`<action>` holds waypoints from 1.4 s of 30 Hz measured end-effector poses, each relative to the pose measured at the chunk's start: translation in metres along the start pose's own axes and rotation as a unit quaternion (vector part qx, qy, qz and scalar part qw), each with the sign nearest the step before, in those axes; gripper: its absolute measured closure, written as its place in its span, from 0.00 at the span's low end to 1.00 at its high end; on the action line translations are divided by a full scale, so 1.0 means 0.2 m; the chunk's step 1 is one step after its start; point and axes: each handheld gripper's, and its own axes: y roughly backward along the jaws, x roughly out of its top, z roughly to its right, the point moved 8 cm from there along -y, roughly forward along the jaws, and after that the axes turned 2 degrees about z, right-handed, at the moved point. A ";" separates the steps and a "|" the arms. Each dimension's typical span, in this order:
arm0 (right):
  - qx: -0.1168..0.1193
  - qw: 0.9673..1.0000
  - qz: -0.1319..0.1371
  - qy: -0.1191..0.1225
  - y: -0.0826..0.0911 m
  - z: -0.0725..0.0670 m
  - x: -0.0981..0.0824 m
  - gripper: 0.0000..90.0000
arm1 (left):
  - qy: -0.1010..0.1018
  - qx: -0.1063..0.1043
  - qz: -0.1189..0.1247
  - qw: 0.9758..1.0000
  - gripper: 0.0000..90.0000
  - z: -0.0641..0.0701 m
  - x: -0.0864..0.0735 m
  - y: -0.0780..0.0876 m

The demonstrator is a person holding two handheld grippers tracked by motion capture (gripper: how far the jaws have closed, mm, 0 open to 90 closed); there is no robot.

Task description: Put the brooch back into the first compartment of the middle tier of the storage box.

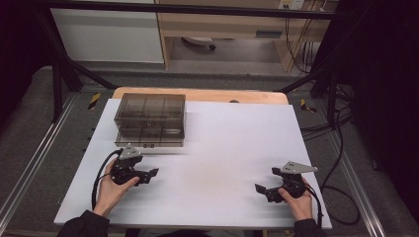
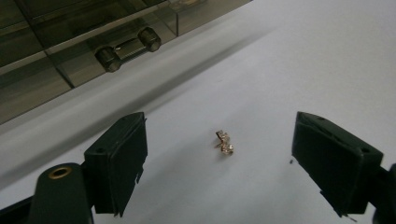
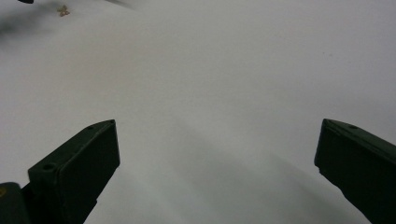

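Left gripper (image 2: 219,163) hovers low, jaws apart and empty, straddling a small gold earring (image 2: 224,142) lying on the white table (image 1: 222,148) near the smoky drawer box (image 1: 150,118), apparently lined up for a pinch. Right gripper (image 3: 217,177) rests idle, jaws spread, holding nothing.

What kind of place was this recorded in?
Probably a lab or workshop test bench: a white table inside a black metal frame, loose cables on the floor, and a handheld gripper in the person's left hand.

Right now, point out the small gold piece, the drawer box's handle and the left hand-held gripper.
small gold piece (image 2: 224,142): left gripper view, its middle.
drawer handle (image 2: 127,48): left gripper view, the clear bar between its knobs.
left hand-held gripper (image 2: 217,161): left gripper view, midway between its fingertips.
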 end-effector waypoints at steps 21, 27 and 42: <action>-0.002 1.000 -0.003 0.003 0.00 0.00 0.00 0.01 | 0.026 0.003 -0.015 1.000 0.54 0.03 -0.02 -0.06; -0.003 1.000 -0.002 0.001 0.00 0.00 0.00 0.01 | 0.027 0.005 -0.017 0.999 0.61 0.03 -0.03 -0.07; -0.003 1.000 -0.004 0.003 0.00 0.00 -0.01 0.01 | 0.034 0.006 -0.021 0.999 0.81 0.03 -0.04 -0.08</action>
